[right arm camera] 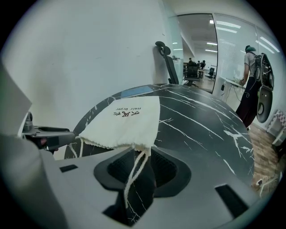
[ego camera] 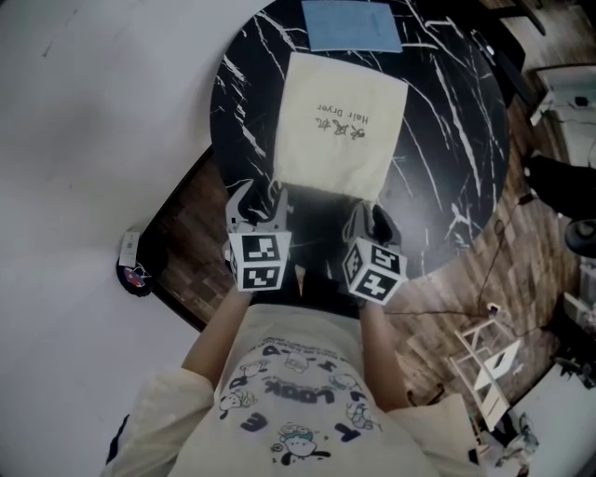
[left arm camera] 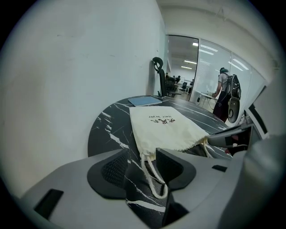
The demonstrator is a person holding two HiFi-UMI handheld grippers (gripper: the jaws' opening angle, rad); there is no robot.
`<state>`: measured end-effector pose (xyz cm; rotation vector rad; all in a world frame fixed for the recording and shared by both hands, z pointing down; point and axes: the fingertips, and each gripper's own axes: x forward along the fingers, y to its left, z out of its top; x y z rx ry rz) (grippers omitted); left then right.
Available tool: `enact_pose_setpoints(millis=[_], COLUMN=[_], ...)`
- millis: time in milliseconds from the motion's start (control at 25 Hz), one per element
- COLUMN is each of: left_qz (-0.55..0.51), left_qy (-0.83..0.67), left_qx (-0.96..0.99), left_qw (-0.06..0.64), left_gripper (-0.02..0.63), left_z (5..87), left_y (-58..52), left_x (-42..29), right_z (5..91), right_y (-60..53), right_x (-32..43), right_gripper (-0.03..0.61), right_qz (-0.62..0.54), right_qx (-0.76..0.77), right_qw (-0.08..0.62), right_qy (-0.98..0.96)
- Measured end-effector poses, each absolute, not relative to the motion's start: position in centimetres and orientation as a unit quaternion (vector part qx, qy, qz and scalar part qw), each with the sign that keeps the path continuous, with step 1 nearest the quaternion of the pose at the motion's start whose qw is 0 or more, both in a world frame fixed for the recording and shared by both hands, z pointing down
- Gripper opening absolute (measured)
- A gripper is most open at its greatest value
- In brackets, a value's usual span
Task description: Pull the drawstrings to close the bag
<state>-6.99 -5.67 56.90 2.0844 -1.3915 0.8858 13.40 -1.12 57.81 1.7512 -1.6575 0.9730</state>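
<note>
A cream drawstring bag (ego camera: 340, 126) with dark print lies flat on the round black marble table (ego camera: 456, 140), its gathered mouth toward me. My left gripper (ego camera: 256, 200) sits at the mouth's left corner. In the left gripper view the bag (left arm camera: 165, 127) is just ahead, and the left gripper (left arm camera: 140, 163) is open with the left cord loop (left arm camera: 154, 183) lying loose between its jaws. My right gripper (ego camera: 368, 216) is at the right corner. In the right gripper view the right gripper (right arm camera: 142, 165) is open around the right cord (right arm camera: 134, 172), which hangs from the bag (right arm camera: 125, 123); the pads stand off the cord.
A blue sheet (ego camera: 352, 25) lies at the table's far edge, beyond the bag. A white wall runs along the left. Wooden floor with a white folding frame (ego camera: 489, 359) is at the right. An office chair (left arm camera: 157, 67) and a person with a backpack (left arm camera: 223, 89) stand far off.
</note>
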Motion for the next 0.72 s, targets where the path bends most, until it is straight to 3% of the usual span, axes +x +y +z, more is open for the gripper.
enact_pose_setpoints(millis=[360, 720], left_qz=[0.344, 0.361], left_qy=[-0.490, -0.470], left_qx=[0.759, 0.761], left_qw=[0.256, 0.264], left_gripper=[0.225, 0.236], left_z=[58.6, 60.0], left_y=[-5.3, -5.1], left_x=[-6.7, -5.9], right_z=[59.6, 61.3], right_y=[-1.2, -1.1], right_x=[13.1, 13.6], right_gripper=[0.160, 0.129], right_qz=[0.380, 0.391], right_qx=[0.639, 0.635], right_qw=[0.281, 0.299], right_qy=[-0.606, -0.595])
